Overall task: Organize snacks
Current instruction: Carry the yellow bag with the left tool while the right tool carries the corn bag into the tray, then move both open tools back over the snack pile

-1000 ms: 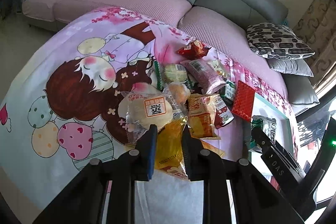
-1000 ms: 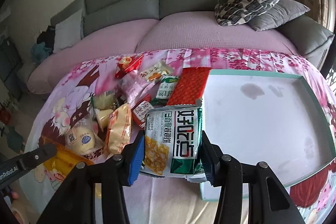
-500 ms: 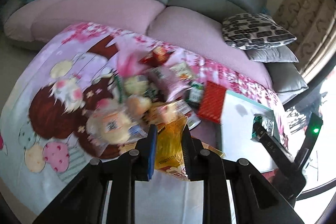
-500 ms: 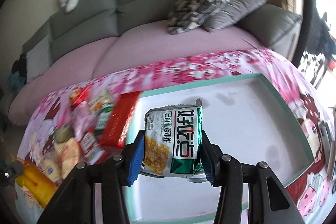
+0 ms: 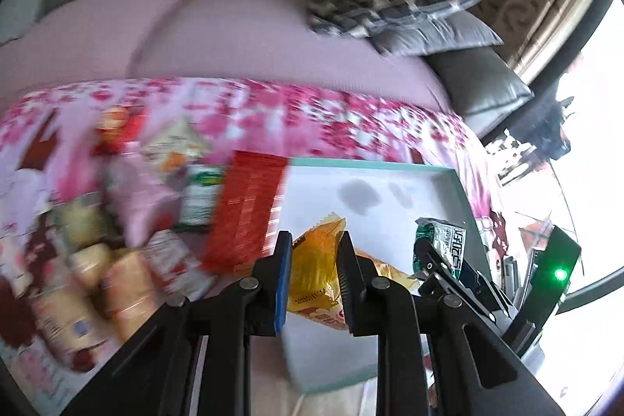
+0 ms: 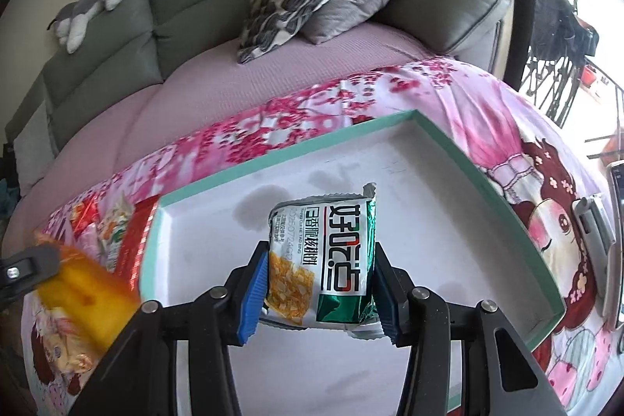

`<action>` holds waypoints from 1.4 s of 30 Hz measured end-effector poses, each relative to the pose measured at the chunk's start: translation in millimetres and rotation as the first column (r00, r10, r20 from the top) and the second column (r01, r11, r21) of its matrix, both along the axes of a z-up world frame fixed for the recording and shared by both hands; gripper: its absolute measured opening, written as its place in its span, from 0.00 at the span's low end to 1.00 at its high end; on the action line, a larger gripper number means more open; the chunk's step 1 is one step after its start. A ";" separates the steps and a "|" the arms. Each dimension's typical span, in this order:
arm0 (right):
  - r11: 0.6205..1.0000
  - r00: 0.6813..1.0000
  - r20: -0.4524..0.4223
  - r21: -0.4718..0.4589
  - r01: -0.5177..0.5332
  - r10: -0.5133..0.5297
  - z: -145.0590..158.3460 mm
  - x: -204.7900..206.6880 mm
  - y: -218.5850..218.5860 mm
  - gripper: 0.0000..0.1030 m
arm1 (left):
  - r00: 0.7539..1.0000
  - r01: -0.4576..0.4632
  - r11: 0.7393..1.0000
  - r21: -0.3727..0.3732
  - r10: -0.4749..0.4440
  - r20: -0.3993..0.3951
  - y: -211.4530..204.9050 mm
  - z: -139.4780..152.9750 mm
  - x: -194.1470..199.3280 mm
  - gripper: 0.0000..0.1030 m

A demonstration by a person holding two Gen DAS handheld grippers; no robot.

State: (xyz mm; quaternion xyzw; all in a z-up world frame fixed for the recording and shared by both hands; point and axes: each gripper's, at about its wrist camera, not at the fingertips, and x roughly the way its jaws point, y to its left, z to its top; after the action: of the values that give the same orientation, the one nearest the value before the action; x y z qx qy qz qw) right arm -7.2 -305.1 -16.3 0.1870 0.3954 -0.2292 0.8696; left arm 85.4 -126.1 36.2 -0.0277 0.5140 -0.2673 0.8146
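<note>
Over the white floor of the teal-rimmed tray point(image 6: 479, 158), which fills the middle of the right wrist view, the right gripper point(image 6: 318, 293) is clamped on a green-and-white snack packet point(image 6: 323, 260), its blue pads pressing both sides and the packet held clear of the tray floor. At the lower middle of the left wrist view the left gripper point(image 5: 314, 279) is squeezed tight on a yellow snack packet point(image 5: 316, 271), carried just over the tray's near left corner. As far as I can see, the tray holds nothing yet; only a couple of dark stains mark its floor. So the sorting looks barely begun: two packets are on their way in, neither set down. Left of the tray, on the pink cartoon-print sheet point(image 5: 351, 112), the pile of snacks point(image 5: 128, 221) waits, blurred but plainly many pieces, with a flat red packet point(image 5: 245, 209) lying across the tray's left rim. I'd judge that nearly all the work remains, starting with releasing these two inside the tray.
</note>
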 end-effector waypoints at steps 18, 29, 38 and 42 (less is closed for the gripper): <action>0.999 0.999 -0.035 0.010 0.032 -0.032 -13.1 0.3 -22.2 0.54 | 0.999 -0.029 0.999 0.031 0.028 0.020 -29.7 -25.0 26.8 0.22; 0.999 0.999 0.007 -0.020 -0.040 0.040 7.6 -0.1 -1.6 0.88 | 0.978 -0.208 0.972 0.107 0.205 0.039 48.3 -17.6 14.9 0.48; 0.993 0.992 0.033 -0.020 -0.119 0.120 18.7 4.2 32.0 1.00 | 0.910 -0.414 0.892 0.184 0.404 0.092 139.7 -21.6 -6.3 0.71; 0.985 0.985 0.025 -0.042 -0.167 0.168 22.3 9.6 54.6 1.00 | 0.860 -0.510 0.837 0.198 0.493 0.131 176.5 -19.2 -14.9 0.79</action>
State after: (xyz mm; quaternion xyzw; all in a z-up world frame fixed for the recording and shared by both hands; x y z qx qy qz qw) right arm 2.4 -250.5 6.0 0.1389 0.3927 -0.1603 0.8949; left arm 70.5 50.4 17.0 -0.0588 0.4850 0.0145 0.8724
